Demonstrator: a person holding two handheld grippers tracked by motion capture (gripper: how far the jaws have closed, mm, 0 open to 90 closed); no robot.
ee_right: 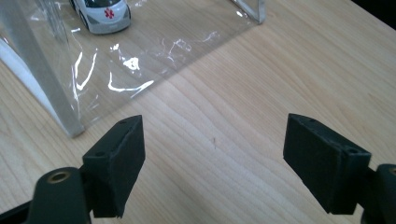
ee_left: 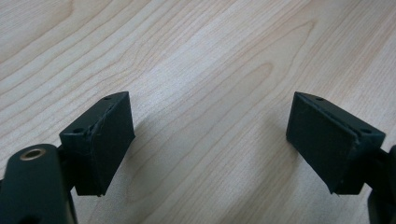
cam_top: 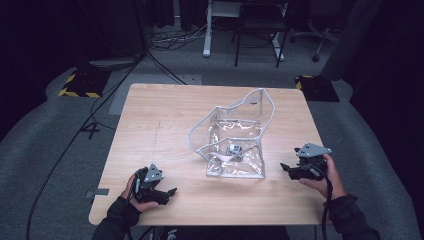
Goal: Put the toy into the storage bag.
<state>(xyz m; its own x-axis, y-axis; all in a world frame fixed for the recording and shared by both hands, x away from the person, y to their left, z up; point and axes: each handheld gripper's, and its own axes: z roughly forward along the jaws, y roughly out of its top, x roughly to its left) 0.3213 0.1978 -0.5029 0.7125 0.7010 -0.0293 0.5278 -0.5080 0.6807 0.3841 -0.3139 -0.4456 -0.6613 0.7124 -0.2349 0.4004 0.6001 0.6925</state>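
Note:
A clear plastic bag with a white rim stands open on the middle of the wooden table. Inside it lies a small white toy car with a red mark, seen close in the right gripper view through the bag's wall. My right gripper rests low at the bag's right, pointing toward it, jaws open with only bare wood between them. My left gripper sits near the table's front left, open over bare wood.
The table stands on grey carpet. Behind it are chair legs, a desk leg, and cables running across the floor. Yellow-black striped bases sit at the far corners.

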